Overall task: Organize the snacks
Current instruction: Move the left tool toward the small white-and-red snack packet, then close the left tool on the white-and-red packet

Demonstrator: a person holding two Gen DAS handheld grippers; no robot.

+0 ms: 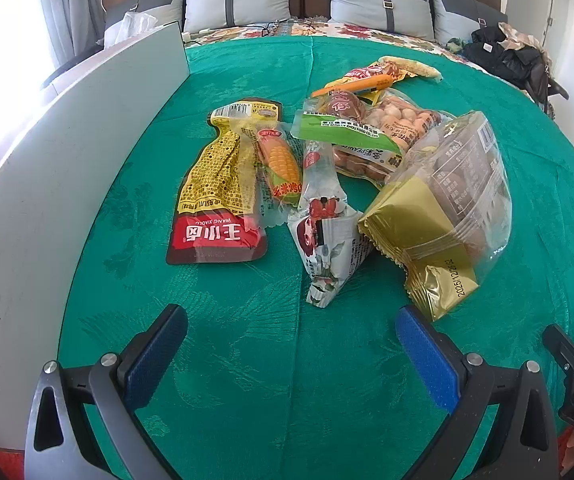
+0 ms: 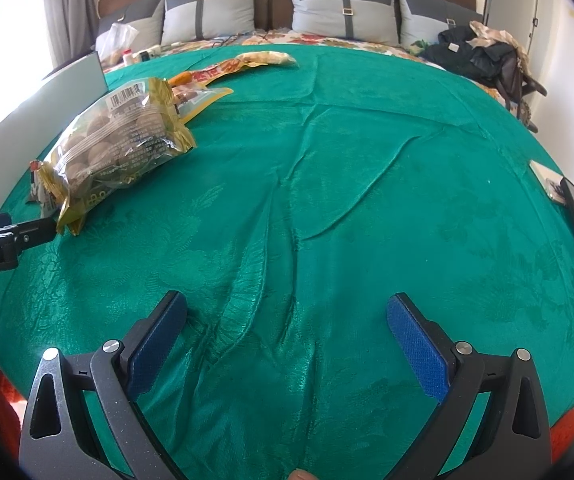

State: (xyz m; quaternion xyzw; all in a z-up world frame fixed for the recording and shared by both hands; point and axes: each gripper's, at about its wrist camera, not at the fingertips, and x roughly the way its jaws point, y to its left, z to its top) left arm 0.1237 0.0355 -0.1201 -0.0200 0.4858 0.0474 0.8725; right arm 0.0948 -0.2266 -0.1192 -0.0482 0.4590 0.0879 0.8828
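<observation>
The snack packets [image 1: 339, 184] lie heaped on the green bedspread [image 2: 347, 208], at twelve o'clock from the left gripper [image 1: 291, 332]. Both the left and the right gripper [image 2: 287, 320] hover with jaws spread, pinching nothing.

Each tool [image 1: 291, 320] [image 2: 287, 306]: dark frame, blue textured pads, seemingly silver screws.
</observation>
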